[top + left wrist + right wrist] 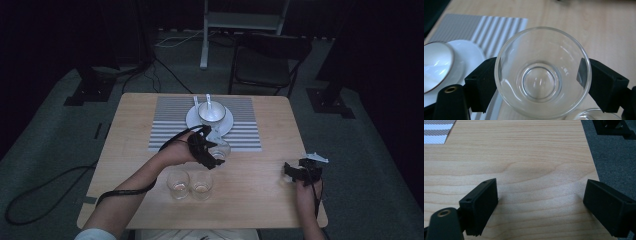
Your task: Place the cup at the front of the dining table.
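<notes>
While the desk (260, 185) carries a striped mat (240, 131) at its far side, the white saucer (194, 122) on that mat holds a white cup (211, 113). Left gripper (212, 152) has its fingers (482, 82) pinching a clear glass (541, 72) by opposite walls; the glass is upright, mouth up, empty, at the mat's near edge, close to the saucer. Two more empty glasses (190, 184) stand nearer the person. Right gripper (300, 170) rests well apart, fingers (480, 205) spread over bare wood.

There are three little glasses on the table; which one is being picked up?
The glass nearest the white saucer, clamped between the left gripper's jaws at the striped mat's edge. The other two glasses stand side by side, untouched, nearer the person.
</notes>
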`<state>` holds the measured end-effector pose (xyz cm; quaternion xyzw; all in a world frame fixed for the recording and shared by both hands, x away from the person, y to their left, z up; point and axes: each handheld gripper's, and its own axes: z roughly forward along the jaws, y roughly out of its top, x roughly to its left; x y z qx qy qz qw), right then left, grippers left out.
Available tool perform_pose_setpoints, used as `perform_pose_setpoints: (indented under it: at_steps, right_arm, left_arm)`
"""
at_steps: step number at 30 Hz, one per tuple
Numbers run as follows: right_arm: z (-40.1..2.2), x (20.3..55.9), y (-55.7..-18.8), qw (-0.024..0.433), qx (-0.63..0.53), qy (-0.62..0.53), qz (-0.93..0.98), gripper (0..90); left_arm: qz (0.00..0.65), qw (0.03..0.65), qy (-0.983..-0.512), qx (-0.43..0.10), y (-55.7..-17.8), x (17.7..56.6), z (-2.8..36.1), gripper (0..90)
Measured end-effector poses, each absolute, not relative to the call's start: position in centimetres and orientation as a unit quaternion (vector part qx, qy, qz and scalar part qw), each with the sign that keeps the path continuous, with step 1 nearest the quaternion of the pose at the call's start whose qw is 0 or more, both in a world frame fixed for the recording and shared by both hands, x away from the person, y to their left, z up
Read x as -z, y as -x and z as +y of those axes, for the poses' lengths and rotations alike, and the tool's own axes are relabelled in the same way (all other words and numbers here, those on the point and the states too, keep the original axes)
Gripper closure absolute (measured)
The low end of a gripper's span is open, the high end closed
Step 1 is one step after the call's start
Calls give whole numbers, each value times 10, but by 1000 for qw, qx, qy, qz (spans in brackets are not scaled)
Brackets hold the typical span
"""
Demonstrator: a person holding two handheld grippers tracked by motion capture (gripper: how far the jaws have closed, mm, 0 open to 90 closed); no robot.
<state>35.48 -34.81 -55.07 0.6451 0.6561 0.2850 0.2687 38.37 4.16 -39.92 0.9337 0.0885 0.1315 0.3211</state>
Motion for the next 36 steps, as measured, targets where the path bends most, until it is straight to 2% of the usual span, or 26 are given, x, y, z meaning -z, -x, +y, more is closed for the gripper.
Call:
perform_pose_setpoints:
  at_steps: [17, 36]
  right_arm:
    - [-348, 551, -355, 270, -285, -644, 657, 118]
    - [-348, 551, -355, 269, -285, -645, 656, 118]
  left_arm:
    - [174, 311, -919, -170, -407, 400, 93, 183]
    - [237, 301, -905, -185, -405, 410, 153, 183]
